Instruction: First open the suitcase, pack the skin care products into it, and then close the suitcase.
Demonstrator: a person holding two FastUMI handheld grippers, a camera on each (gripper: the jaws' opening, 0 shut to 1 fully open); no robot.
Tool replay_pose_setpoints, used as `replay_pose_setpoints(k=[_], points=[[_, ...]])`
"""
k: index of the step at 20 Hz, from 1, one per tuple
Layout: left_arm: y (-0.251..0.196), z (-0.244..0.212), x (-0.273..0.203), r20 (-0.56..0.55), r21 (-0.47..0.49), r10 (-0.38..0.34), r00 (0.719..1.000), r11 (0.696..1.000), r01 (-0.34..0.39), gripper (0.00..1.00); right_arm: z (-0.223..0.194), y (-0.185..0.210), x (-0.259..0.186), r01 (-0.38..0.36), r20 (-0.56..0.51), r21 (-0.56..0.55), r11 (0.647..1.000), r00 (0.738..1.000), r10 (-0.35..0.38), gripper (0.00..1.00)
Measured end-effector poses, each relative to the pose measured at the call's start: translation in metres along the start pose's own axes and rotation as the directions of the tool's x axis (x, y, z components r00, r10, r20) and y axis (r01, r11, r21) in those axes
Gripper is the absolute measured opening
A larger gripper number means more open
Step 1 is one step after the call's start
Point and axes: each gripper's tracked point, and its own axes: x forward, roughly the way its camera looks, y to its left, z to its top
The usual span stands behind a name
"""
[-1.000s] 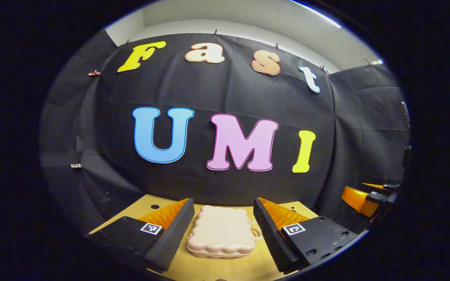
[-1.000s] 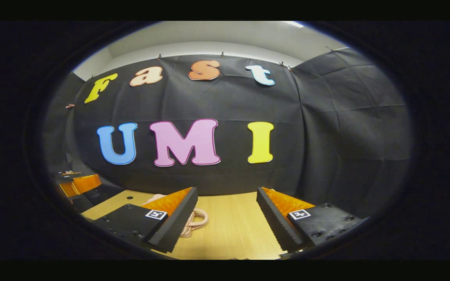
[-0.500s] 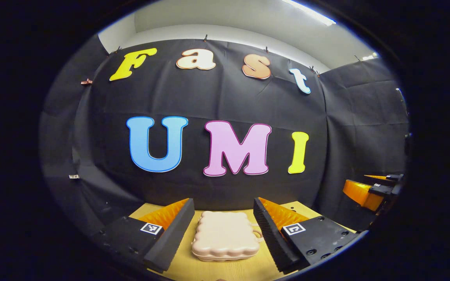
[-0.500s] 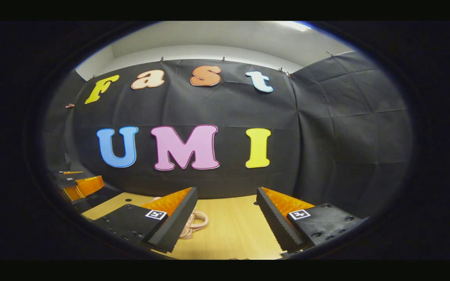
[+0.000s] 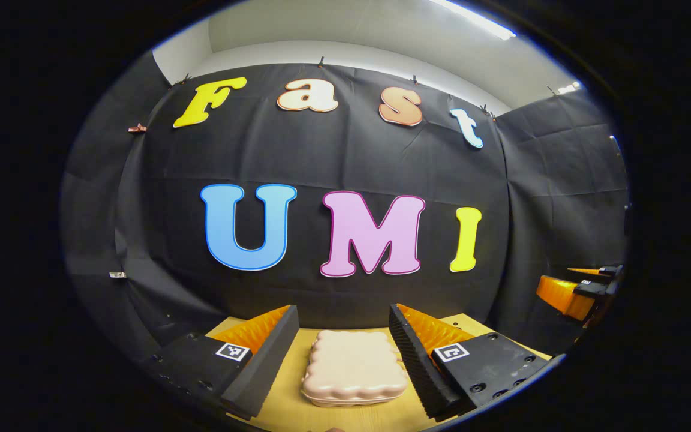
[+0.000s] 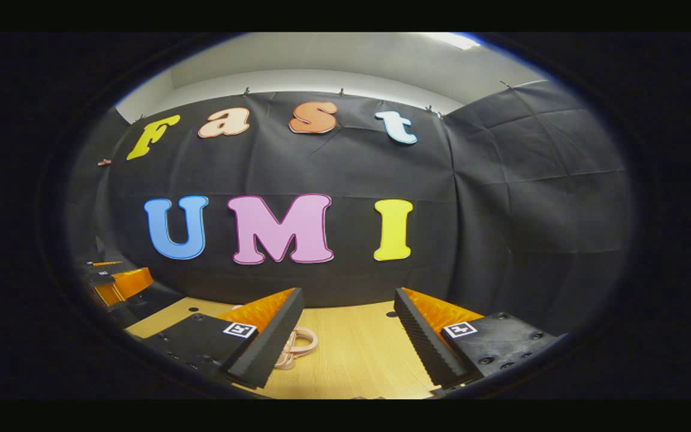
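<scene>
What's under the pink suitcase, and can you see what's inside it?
The suitcase lies flat on the wooden table, between the left gripper's open fingers without touching them. Its lid is closed, so its inside is hidden, as is the tabletop beneath it.

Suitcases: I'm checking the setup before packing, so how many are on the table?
1. The closed suitcase lies on the table ahead of the left gripper. Others may sit outside both views.

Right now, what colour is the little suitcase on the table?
The suitcase is pale pink, with a bumpy lid. The left gripper view shows it best.
</scene>
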Motion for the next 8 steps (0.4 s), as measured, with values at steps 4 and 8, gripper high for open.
replay_pose_setpoints(k=[4,8], points=[[0.005,-0.005,-0.004,0.009,-0.001,0.017,1.000,1.000,-0.017,0.96,-0.002,0.002,-0.001,-0.002,-0.001,0.004,1.000,1.000,0.002,0.97],[0.003,-0.015,-0.010,0.006,0.018,0.015,1.000,1.000,-0.016,0.96,-0.004,0.002,-0.002,-0.001,0.001,0.004,1.000,1.000,0.001,0.96]])
